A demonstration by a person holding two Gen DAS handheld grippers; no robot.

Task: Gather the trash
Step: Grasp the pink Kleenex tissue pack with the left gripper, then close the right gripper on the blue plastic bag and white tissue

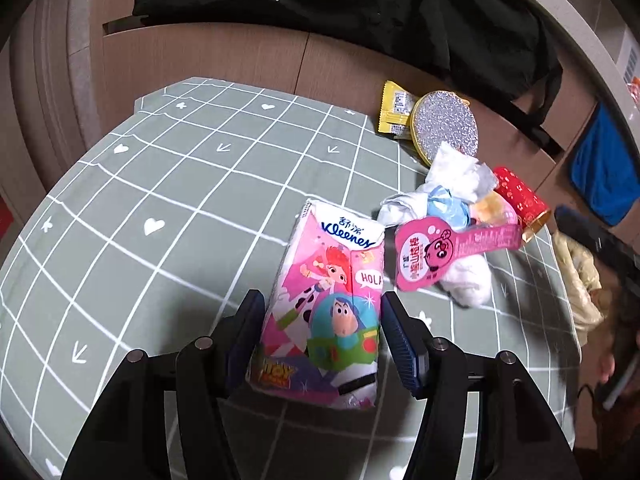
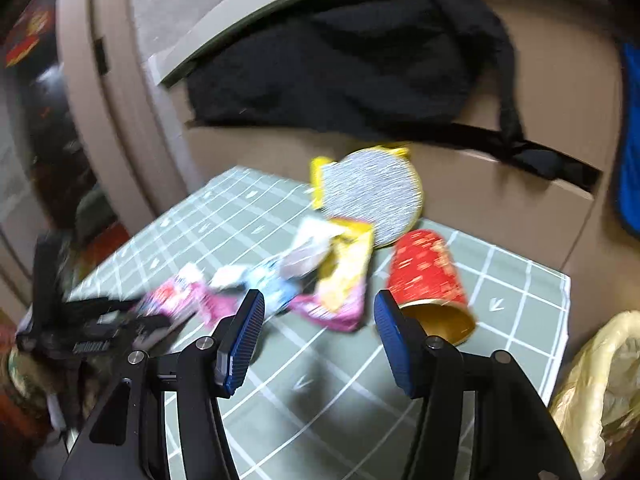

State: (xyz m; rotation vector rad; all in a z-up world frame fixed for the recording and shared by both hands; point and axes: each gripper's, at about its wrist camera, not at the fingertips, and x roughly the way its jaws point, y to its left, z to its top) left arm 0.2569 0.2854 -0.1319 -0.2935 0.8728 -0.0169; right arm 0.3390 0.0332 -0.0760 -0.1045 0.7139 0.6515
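Note:
A pink Kleenex tissue pack (image 1: 328, 304) lies on the green grid tablecloth (image 1: 160, 200), between the jaws of my left gripper (image 1: 320, 300). The pads stand just off its sides, so the gripper is open. To the right is a trash pile: crumpled white tissue (image 1: 460, 172), a pink printed wrapper (image 1: 424, 252), a white wad (image 1: 468, 280) and a red paper cup (image 1: 520, 196) on its side. My right gripper (image 2: 318, 300) hangs open and empty over the cloth. A yellow-pink wrapper (image 2: 344, 276) and the red cup (image 2: 428, 276) lie just beyond its tips. This view is blurred.
A glittery round disc (image 1: 446, 128) and a yellow packet (image 1: 394, 108) lie at the cloth's far edge. A black bag (image 1: 320, 0) rests on the brown cabinet behind. A yellowish plastic bag (image 2: 600, 392) hangs off the table's right side. Something blue (image 1: 604, 176) sits far right.

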